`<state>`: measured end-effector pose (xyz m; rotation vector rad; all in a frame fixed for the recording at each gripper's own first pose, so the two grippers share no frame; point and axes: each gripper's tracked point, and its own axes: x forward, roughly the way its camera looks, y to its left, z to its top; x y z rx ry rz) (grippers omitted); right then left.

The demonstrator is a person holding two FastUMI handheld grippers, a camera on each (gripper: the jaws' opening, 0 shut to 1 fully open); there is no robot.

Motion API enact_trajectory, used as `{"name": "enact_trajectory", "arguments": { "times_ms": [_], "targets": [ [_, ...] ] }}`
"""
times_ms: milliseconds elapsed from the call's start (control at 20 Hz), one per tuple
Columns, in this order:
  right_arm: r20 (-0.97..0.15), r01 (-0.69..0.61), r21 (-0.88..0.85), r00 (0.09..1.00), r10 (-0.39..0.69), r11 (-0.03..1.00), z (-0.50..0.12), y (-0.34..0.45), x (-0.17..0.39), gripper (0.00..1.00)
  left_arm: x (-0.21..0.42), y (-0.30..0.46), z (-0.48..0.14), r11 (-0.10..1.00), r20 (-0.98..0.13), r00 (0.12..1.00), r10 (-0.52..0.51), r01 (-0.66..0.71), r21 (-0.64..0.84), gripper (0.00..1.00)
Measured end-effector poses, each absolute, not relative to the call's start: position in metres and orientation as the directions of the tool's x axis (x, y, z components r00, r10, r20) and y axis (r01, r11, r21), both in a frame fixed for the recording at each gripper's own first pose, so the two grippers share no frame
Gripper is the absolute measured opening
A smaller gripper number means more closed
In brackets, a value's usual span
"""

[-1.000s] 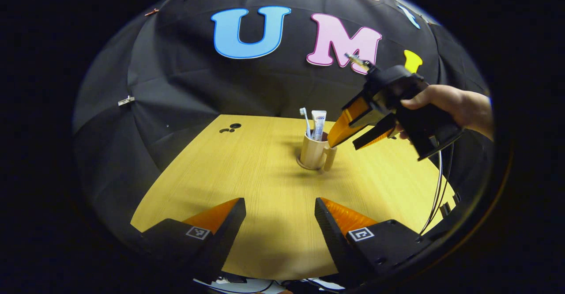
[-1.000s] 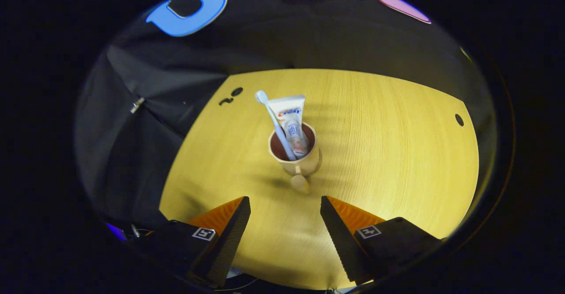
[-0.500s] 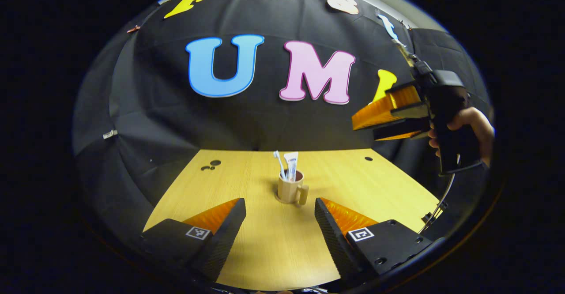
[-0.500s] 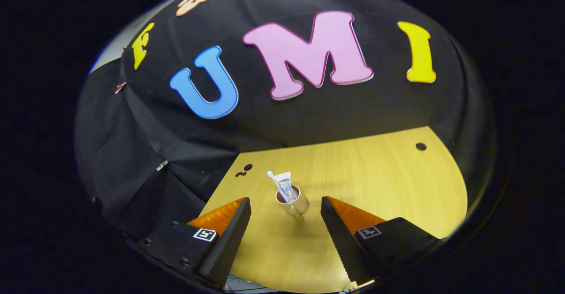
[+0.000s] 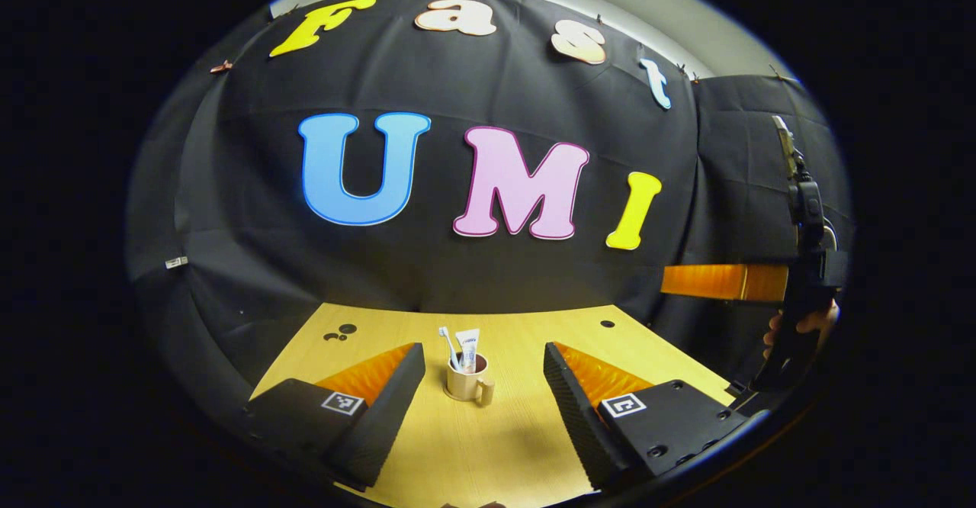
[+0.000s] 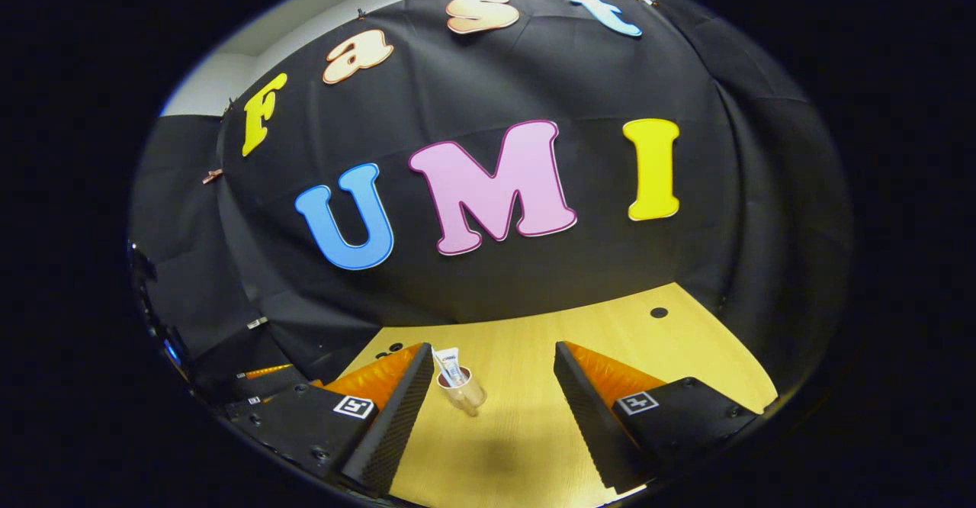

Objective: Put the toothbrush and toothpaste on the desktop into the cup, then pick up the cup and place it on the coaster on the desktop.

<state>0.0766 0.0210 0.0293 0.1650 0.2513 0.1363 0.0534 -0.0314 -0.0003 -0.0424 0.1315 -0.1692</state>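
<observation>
Desktop [image 5: 526, 447] of pale wood is seen backed by black cloth [image 5: 427, 279]. Both the left gripper [image 5: 483, 386] and the right gripper [image 6: 492, 386] are held spread, well back, gripping nothing. The cup [image 5: 463, 380] stands near mid-table, toothbrush [image 5: 448, 346] and toothpaste [image 5: 468, 348] upright inside. No coaster can be made out, so placement is judged either done or undecidable; nothing further seems required.

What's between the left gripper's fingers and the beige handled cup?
Bare wooden desktop in the left gripper view: nothing lies between the open left gripper and the beige handled cup, which holds the toothbrush and toothpaste tube.
</observation>
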Motion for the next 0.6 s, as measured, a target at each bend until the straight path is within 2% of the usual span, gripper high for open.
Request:
{"name": "enact_trajectory", "arguments": {
  "times_ms": [250, 600],
  "targets": [
    [-0.162, -0.105, 0.2, 0.977, 0.138, 0.974, 0.038, 0.012, 0.061, 0.98, 0.036, -0.039, -0.007, 0.98, -0.113, 0.975, -0.191, 0.183, -0.078, 0.97],
    [-0.167, -0.113, 0.133, 0.977, 0.135, 0.985, 0.029, 0.008, 0.057, 0.98, 0.015, -0.036, -0.008, 0.978, -0.101, 0.974, -0.204, 0.199, -0.061, 0.98]
  ]
}}
